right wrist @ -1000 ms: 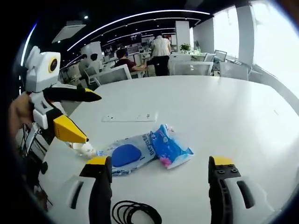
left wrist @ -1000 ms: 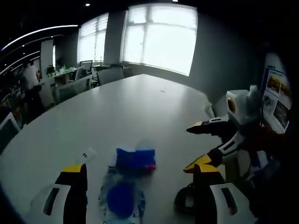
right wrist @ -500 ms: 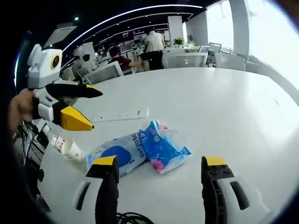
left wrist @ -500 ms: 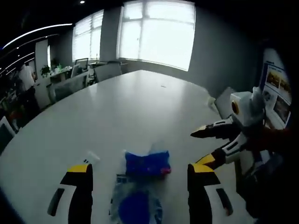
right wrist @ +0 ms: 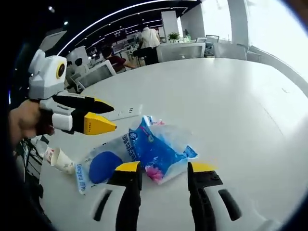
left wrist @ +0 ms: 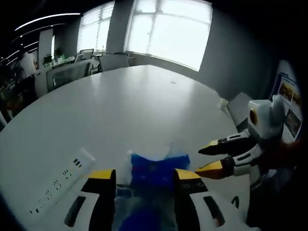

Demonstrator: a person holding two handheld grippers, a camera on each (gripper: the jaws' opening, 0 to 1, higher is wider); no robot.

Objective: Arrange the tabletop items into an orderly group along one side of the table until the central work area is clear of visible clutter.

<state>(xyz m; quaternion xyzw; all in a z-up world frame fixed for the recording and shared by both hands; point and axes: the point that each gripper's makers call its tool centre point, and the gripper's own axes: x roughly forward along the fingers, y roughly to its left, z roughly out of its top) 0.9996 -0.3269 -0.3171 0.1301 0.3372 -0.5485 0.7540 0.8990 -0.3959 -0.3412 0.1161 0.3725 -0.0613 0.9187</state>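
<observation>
Packets (right wrist: 144, 151) of soft blue plastic lie near the white table's (right wrist: 250, 106) edge — light, crinkly, likely slippery; pinch a loose corner. Both grippers, left (left wrist: 144, 175) and right (right wrist: 161, 168), straddle them, jaws narrowed but not visibly pinching. Beside them lies a crumpled paper cup (right wrist: 60, 160).

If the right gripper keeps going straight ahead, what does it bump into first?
Most likely the blue plastic packet. It lies on the white table right in front of the right gripper, its near edge between the jaw tips. Depth is hard to judge, but nothing else seems closer.
</observation>
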